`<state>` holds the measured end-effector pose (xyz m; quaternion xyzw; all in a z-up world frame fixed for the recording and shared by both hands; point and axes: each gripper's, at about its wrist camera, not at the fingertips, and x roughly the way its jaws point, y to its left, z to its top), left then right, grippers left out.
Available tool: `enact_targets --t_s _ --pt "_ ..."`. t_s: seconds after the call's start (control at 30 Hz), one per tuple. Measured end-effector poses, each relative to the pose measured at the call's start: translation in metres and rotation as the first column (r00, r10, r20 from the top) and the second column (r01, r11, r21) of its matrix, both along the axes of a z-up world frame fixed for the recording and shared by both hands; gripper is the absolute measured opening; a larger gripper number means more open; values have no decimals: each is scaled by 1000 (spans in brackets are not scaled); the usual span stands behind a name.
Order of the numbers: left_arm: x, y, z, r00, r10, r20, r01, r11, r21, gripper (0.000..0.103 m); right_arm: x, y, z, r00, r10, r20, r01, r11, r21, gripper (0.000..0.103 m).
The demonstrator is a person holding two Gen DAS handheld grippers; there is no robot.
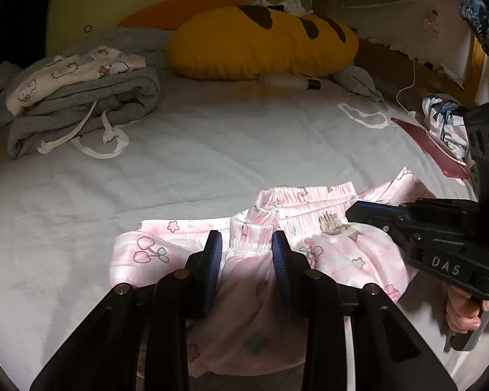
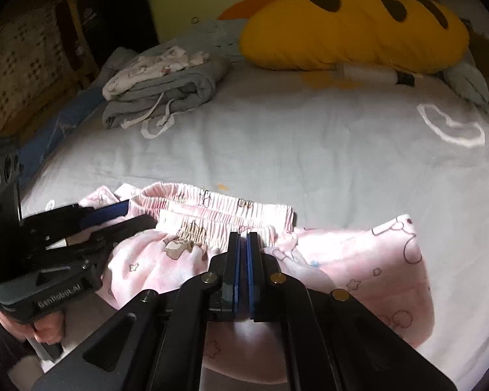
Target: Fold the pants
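- The pink pants (image 1: 313,247) lie bunched on the near part of the bed (image 1: 212,150), waistband side facing the pillow.
- The left gripper (image 1: 247,244) has its blue pads part-way apart, a gathered fold of the elastic waistband between them; whether the pads press the cloth cannot be told.
- The right gripper (image 2: 243,244) has its pads together, clamped on the near edge of the waistband, a thin strip of pink cloth showing between them.
- In the left wrist view the right gripper comes in from the right, its tip on the waistband, a hand (image 1: 463,309) on its handle.
- In the right wrist view the left gripper reaches in from the left, at the waistband's left end.
- One pant leg spreads toward the right in the right wrist view; the rest hangs under the grippers.
- A folded stack of clothes (image 1: 81,97), grey with white drawstrings and a cartoon-print piece on top, sits well apart at the far left of the bed.
- A yellow pillow (image 1: 260,42) with dark patches lies at the head of the bed, a white bottle (image 1: 290,82) just in front of it.
- A pink phone (image 1: 430,146) on a white cable (image 1: 407,88) lies near the bed's right edge, close to the right gripper's body.
- More loose clothes (image 1: 446,123) sit beside the phone.
- The open sheet between the pants and the stack is bare.
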<state>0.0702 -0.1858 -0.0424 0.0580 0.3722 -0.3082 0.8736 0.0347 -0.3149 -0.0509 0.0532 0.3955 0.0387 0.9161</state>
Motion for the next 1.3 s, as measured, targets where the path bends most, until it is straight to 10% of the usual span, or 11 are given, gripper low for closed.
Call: enact_targets --t_s 0.37,0.5,0.7,1.07,1.3 --pt "-26 12 25 992 -28 126 32 999 -24 34 -8 5 13 1000 3 11 -3 1000 -31 10" --pt "-39 39 54 980 41 196 -29 998 -63 57 -28 0 33 994 -10 105 11 1000 -11 82" --pt "-31 80 73 983 138 124 -116 978 -173 92 -49 -33 59 985 -60 162 51 997 61 86" --pt "6 110 41 964 124 -233 -182 952 -246 94 -79 -153 45 955 -298 0 267 856 444 93" --pt "13 111 16 923 67 -379 -179 946 -269 95 -72 -166 10 963 -208 -169 266 813 517 94"
